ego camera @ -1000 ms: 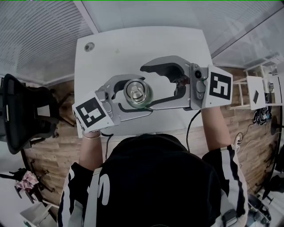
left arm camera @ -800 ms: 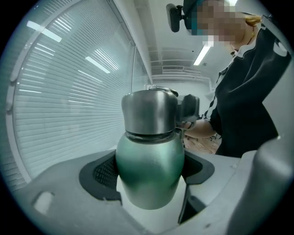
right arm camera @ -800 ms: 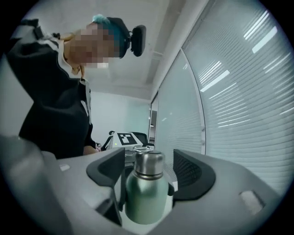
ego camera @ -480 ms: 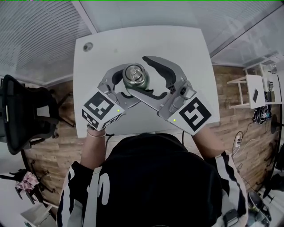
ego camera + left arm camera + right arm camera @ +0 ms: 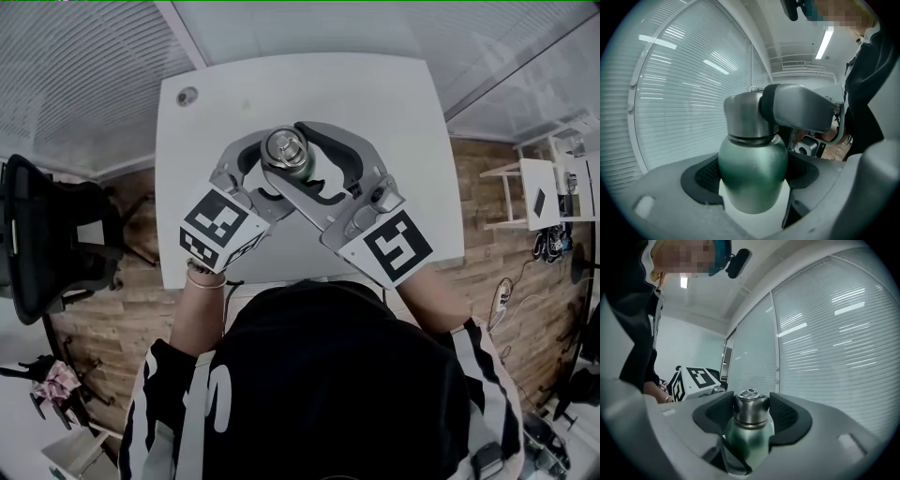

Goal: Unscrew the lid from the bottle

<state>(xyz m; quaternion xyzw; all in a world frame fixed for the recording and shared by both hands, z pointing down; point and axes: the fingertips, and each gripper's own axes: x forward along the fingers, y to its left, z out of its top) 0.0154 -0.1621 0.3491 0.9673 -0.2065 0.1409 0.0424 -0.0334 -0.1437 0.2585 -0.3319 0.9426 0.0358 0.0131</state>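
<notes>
Near: my left gripper [image 5: 751, 180] pinches the bottle [image 5: 747, 444] by its rounded, matt green metal body. My right gripper [image 5: 751, 414], jaws just closing, has the smooth cylindrical steel lid [image 5: 284, 148] between textured dark pads, touching both sides. I judge: clamp firmly, hold left rigid, twist about the axis. Beyond: plain white desk [image 5: 375, 103].

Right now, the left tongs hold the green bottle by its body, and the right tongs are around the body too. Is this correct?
Not quite. The right tongs are around the lid, not the body; they have just been closing, with the lid between them, as the right gripper view shows. The left tongs do hold the bottle by its body.
</notes>
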